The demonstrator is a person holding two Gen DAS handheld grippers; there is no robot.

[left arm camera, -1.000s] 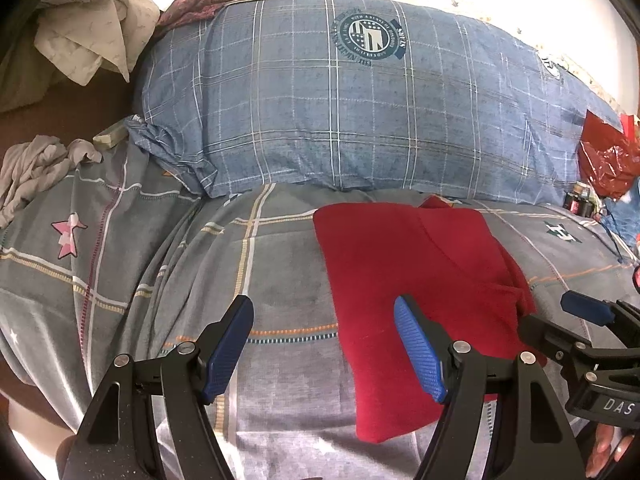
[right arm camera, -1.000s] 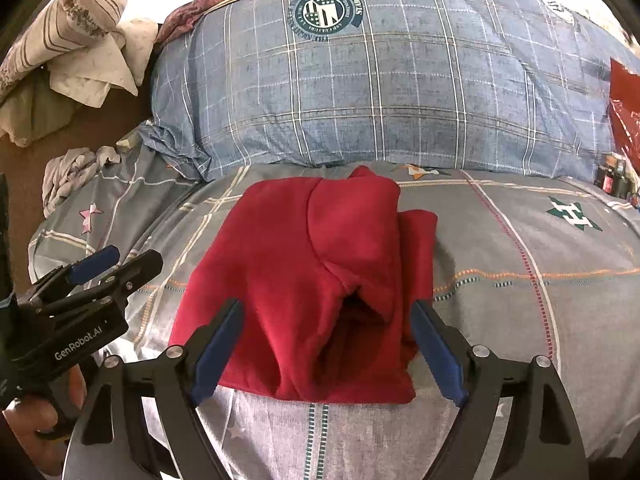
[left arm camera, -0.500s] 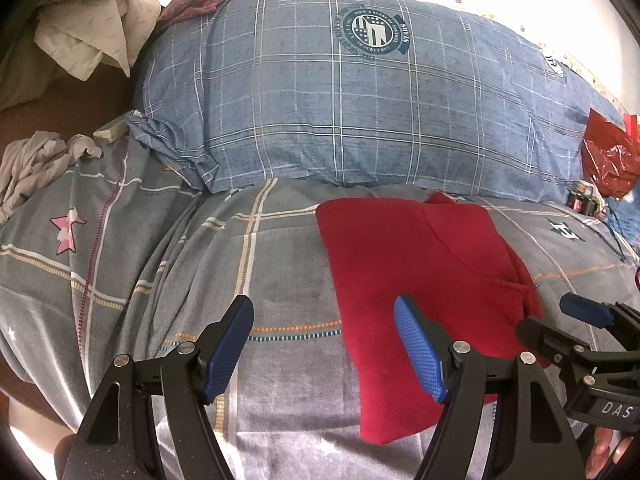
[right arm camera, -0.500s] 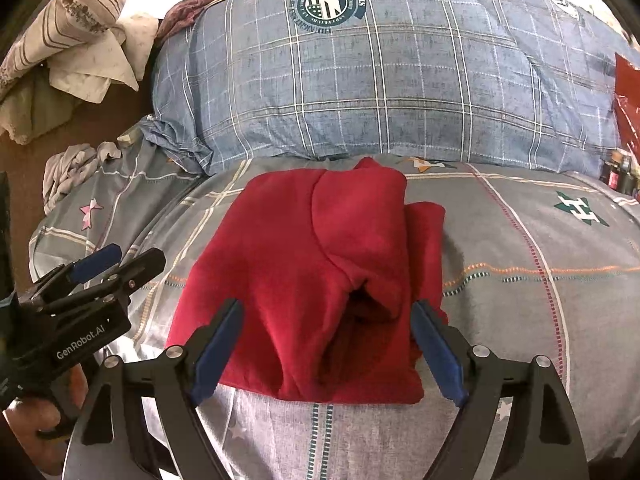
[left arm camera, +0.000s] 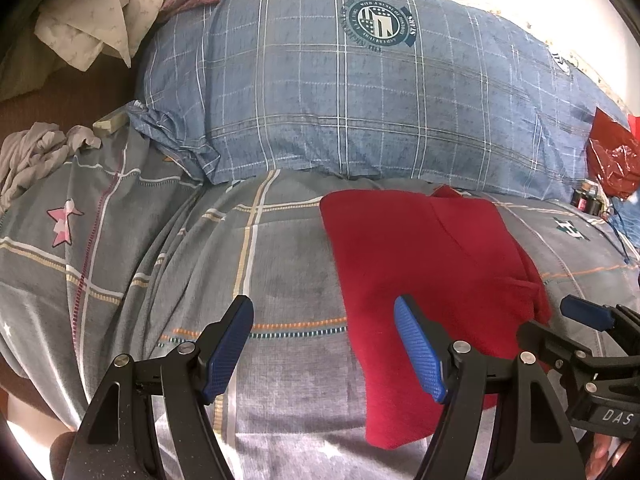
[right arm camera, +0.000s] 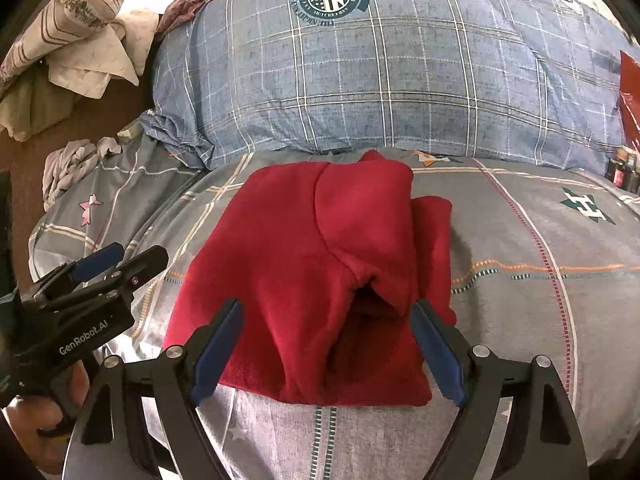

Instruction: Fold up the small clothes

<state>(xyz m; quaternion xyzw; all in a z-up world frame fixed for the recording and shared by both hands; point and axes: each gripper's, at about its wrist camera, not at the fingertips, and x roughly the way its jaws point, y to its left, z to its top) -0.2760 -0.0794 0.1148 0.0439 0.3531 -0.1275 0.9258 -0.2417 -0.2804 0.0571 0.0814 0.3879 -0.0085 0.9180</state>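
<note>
A red fleece garment (right arm camera: 320,264) lies folded on the grey plaid bedsheet (right arm camera: 540,320), with a sleeve or hood layer folded over its middle. It also shows in the left wrist view (left arm camera: 424,264), right of centre. My right gripper (right arm camera: 326,350) is open and empty, its blue pads straddling the garment's near edge from above. My left gripper (left arm camera: 324,348) is open and empty, over the sheet at the garment's left edge. Each gripper shows in the other's view: the left one (right arm camera: 100,268) and the right one (left arm camera: 588,320).
A large blue plaid pillow (right arm camera: 380,72) lies just behind the garment. Crumpled clothes (right arm camera: 72,164) and a striped bundle (right arm camera: 68,24) sit at the far left. A red plastic bag (left arm camera: 612,160) and small bottles (left arm camera: 586,200) are at the right edge.
Both grippers have drifted slightly back and down; the garment sits a little lower in both views. Both stay open. The garment has not moved on the bed.
</note>
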